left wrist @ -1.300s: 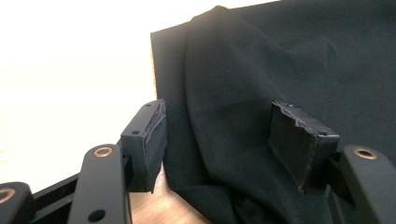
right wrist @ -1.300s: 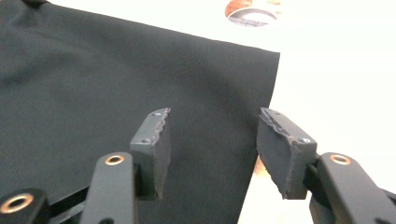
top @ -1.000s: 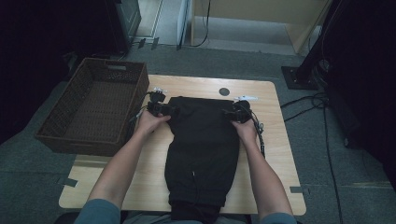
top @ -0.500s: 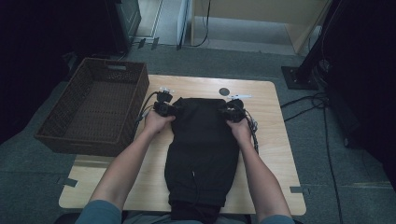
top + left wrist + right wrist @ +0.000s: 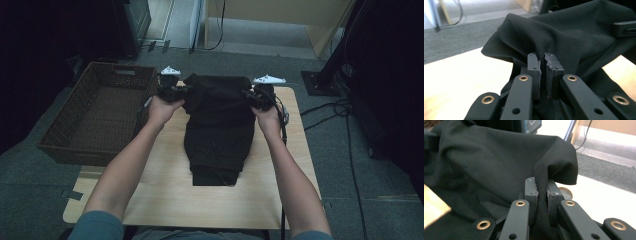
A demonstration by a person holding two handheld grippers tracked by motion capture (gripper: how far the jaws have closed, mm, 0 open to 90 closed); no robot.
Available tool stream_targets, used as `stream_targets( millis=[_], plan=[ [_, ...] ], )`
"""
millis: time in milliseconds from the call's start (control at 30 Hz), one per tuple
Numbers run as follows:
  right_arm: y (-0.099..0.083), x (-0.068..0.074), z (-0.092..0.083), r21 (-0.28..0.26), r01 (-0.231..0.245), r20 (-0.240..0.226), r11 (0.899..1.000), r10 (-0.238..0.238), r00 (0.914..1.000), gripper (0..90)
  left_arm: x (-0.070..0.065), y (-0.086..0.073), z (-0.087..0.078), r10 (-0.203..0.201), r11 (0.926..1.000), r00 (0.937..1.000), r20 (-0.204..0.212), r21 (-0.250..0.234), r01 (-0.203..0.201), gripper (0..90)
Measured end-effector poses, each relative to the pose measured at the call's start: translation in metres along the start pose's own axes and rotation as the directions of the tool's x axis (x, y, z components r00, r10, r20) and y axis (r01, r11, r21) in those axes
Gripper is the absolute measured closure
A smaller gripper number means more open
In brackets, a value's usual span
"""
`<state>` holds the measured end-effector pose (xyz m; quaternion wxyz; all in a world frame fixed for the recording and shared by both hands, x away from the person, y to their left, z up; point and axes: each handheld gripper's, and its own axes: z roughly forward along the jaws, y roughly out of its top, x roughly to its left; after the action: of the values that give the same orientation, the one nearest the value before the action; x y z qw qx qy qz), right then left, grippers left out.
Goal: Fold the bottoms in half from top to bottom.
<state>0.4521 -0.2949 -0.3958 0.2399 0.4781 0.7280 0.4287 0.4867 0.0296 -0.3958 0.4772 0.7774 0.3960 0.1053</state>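
Observation:
A black garment (image 5: 218, 125) hangs between my two grippers above the wooden table (image 5: 165, 190), its lower end still resting on the tabletop. My left gripper (image 5: 186, 93) pinches the garment's upper left corner, and its jaws have just closed on the black cloth (image 5: 564, 37), which is clamped between the pads (image 5: 543, 75). At the upper right corner my right gripper (image 5: 248, 95) has also just closed, with a fold of the cloth (image 5: 486, 162) squeezed between its pads (image 5: 541, 200).
A dark wicker basket (image 5: 65, 137) stands at the table's left edge. Cables (image 5: 345, 120) trail over the grey floor at the right. A dark stand base (image 5: 320, 82) sits beyond the table's far right corner.
Both grippers shut on the garment's top corners and rose, lifting its upper part off the table. The lower part has slid away from the near edge.

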Motion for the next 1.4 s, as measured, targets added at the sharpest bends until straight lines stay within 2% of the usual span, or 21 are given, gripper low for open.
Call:
stream_targets(
  millis=[33, 67, 133, 233, 333, 367, 400, 500, 633, 667, 700, 733, 800, 933, 967, 1033, 1100, 1167, 1267, 1333, 1400],
  plan=[
    [-0.006, 0.003, -0.005, 0.002, -0.002, -0.015, 1.0, 0.002, 0.9999, 82.9, 0.0, 0.0, 0.0, 0.0, 1.0, 1.0, 0.0, 0.0, 0.0, 83.6],
    [-0.013, 0.007, -0.012, 0.013, -0.004, -0.03, 1.0, 0.004, 0.9995, 82.8, -0.007, -0.012, -0.009, -0.001, 1.0, 0.9993, 0.036, 0.007, 0.001, 83.6],
    [-0.025, 0.013, -0.024, 0.034, -0.007, -0.056, 0.999, 0.008, 0.9984, 82.6, -0.016, -0.027, -0.018, 0.025, 0.9994, 0.9981, 0.057, 0.022, -0.026, 83.4],
    [-0.053, 0.022, -0.042, 0.052, -0.002, -0.089, 0.999, 0.006, 0.996, 82.0, -0.029, -0.054, -0.026, 0.022, 0.9982, 0.9946, 0.102, 0.052, -0.028, 83.2],
    [-0.087, 0.031, -0.052, 0.093, -0.014, -0.11, 0.996, 0.024, 0.9936, 81.5, -0.04, -0.082, -0.027, 0.033, 0.9916, 0.9925, 0.117, 0.12, -0.047, 82.7],
    [-0.087, 0.031, -0.052, 0.093, -0.014, -0.11, 0.996, 0.024, 0.9936, 81.5, -0.04, -0.082, -0.027, 0.033, 0.9916, 0.9925, 0.117, 0.12, -0.047, 82.6],
    [-0.111, 0.038, -0.054, 0.13, -0.029, -0.12, 0.991, 0.044, 0.9918, 81.2, -0.044, -0.101, -0.025, 0.012, 0.9871, 0.9919, 0.126, 0.157, -0.032, 82.3],
    [-0.135, 0.043, -0.053, 0.172, -0.043, -0.125, 0.984, 0.065, 0.99, 80.4, -0.045, -0.125, -0.02, -0.019, 0.9799, 0.9912, 0.131, 0.199, -0.008, 81.7],
    [-0.154, 0.042, -0.041, 0.222, -0.059, -0.134, 0.973, 0.09, 0.9869, 79.1, -0.038, -0.148, -0.008, -0.088, 0.971, 0.9847, 0.15, 0.233, 0.052, 80.1],
    [-0.157, 0.041, -0.039, 0.218, -0.06, -0.139, 0.974, 0.092, 0.9859, 79.0, -0.038, -0.148, -0.008, -0.088, 0.971, 0.9847, 0.15, 0.233, 0.052, 79.5],
    [-0.16, 0.039, -0.038, 0.206, -0.083, -0.145, 0.975, 0.115, 0.9827, 78.9, -0.036, -0.154, -0.007, -0.114, 0.9739, 0.9802, 0.161, 0.213, 0.079, 78.7],
    [-0.16, 0.038, -0.038, 0.203, -0.099, -0.148, 0.974, 0.13, 0.9803, 78.4, -0.036, -0.155, -0.007, -0.121, 0.976, 0.9787, 0.166, 0.2, 0.087, 77.6],
    [-0.161, 0.037, -0.039, 0.205, -0.118, -0.155, 0.972, 0.151, 0.9763, 72.6, -0.034, -0.154, -0.009, -0.135, 0.9753, 0.9748, 0.177, 0.197, 0.1, 72.5],
    [-0.153, 0.034, -0.05, 0.199, -0.128, -0.169, 0.972, 0.163, 0.972, 62.2, -0.033, -0.144, -0.015, -0.124, 0.9749, 0.9779, 0.169, 0.205, 0.088, 54.9],
    [-0.15, 0.032, -0.055, 0.184, -0.121, -0.169, 0.975, 0.152, 0.9738, 60.7, -0.033, -0.135, -0.022, -0.1, 0.9751, 0.9795, 0.175, 0.213, 0.062, 52.5],
    [-0.144, 0.029, -0.063, 0.153, -0.123, -0.168, 0.981, 0.149, 0.9746, 59.1, -0.033, -0.13, -0.026, -0.092, 0.9769, 0.9803, 0.175, 0.207, 0.054, 48.5],
    [-0.135, 0.024, -0.07, 0.119, -0.137, -0.167, 0.983, 0.156, 0.9736, 58.6, -0.032, -0.112, -0.037, -0.072, 0.9848, 0.9804, 0.183, 0.169, 0.041, 46.9],
    [-0.127, 0.018, -0.073, 0.092, -0.144, -0.162, 0.985, 0.157, 0.9742, 57.4, -0.029, -0.099, -0.038, -0.051, 0.9886, 0.9838, 0.172, 0.148, 0.026, 46.2],
    [-0.114, 0.012, -0.066, 0.077, -0.14, -0.177, 0.987, 0.152, 0.9725, 55.6, -0.024, -0.084, -0.031, -0.05, 0.9882, 0.9841, 0.17, 0.151, 0.024, 45.9],
    [-0.108, 0.011, -0.054, 0.091, -0.113, -0.19, 0.989, 0.129, 0.9734, 55.3, -0.021, -0.076, -0.02, -0.035, 0.9883, 0.9853, 0.167, 0.152, 0.009, 45.9],
    [-0.104, 0.01, -0.039, 0.114, -0.089, -0.191, 0.989, 0.11, 0.9755, 54.9, -0.018, -0.071, -0.007, -0.041, 0.9865, 0.9843, 0.171, 0.163, 0.013, 45.5]
  ],
)
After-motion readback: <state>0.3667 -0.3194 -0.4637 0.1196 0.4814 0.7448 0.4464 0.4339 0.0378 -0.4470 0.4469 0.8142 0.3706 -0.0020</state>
